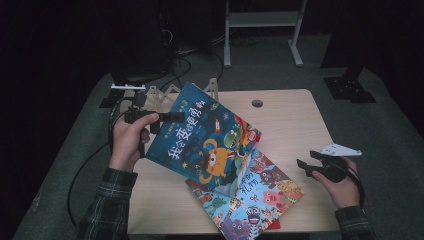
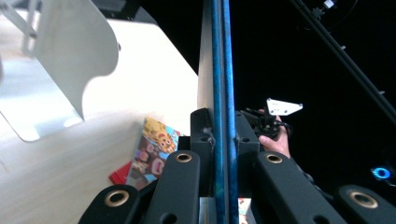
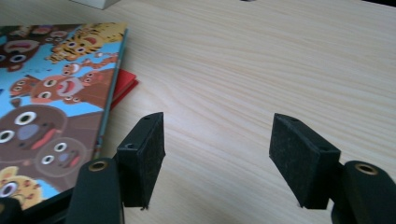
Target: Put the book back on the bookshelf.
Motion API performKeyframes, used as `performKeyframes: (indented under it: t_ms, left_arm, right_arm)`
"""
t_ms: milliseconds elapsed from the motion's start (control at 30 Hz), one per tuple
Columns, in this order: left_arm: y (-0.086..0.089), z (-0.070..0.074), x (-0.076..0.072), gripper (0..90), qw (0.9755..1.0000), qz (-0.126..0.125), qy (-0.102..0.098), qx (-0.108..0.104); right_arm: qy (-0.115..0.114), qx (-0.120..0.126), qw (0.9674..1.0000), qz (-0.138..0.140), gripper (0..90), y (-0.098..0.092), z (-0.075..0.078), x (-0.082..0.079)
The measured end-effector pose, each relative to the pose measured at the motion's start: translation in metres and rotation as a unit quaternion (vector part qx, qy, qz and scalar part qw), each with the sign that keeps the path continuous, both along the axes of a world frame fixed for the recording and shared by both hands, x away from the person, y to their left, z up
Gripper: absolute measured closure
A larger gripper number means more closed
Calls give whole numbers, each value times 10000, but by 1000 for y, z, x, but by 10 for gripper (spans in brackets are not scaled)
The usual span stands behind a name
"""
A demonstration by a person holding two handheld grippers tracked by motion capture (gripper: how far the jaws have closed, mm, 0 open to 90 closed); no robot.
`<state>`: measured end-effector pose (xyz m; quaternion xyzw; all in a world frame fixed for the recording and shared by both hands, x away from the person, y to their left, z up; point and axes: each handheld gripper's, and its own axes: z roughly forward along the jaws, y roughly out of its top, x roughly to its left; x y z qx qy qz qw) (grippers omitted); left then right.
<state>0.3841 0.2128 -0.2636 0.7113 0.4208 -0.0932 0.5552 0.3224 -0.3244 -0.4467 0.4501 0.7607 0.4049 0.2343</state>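
A blue picture book (image 1: 207, 137) is gripped at its upper left edge by the left gripper (image 1: 172, 117), whose jaws are pressed together on the cover; in the left gripper view the book (image 2: 219, 70) is seen edge-on, standing straight up out of the closed jaws, its blue spine edge and pale page block running to the top of the frame. The book is held tilted above the table, its lower corner over a second picture book (image 1: 255, 195) covered with cartoon animals, which lies flat near the front edge. Whether the two books touch cannot be told. A red book (image 3: 122, 84) is seen under the animal book (image 3: 51, 98), only its corner sticking out. The right gripper (image 1: 306, 166) is held low to the right of the books, apart from them, with its jaws spread and nothing between them; in the right gripper view bare wood lies between the two black pads (image 3: 306, 158), and the animal book's edge lies just left of the left pad. The table (image 1: 290, 125) is of pale wood grain with a round hole (image 1: 257, 103) near its far edge. A wooden stand (image 1: 160, 95) is set at the far left corner. The floor around is grey, the room beyond is dark, and a white metal frame (image 1: 262, 20) stands behind the table.
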Motion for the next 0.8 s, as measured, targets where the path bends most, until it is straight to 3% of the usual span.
performKeyframes:
  t_ms: [233, 533, 800]
  left_arm:
    - [7, 14, -2, 827, 9995, 181, -180, 194]
    - [29, 33, -3, 827, 9986, 435, -243, 166]
    - [52, 47, -6, 826, 9969, 705, -255, 235]
  right_arm:
    - [-16, -88, 9998, -163, 352, -5, -3, 3]
    - [-62, -246, 9991, -346, 295, -5, -8, 9]
    - [264, -243, 9982, -483, 288, -7, -19, 20]
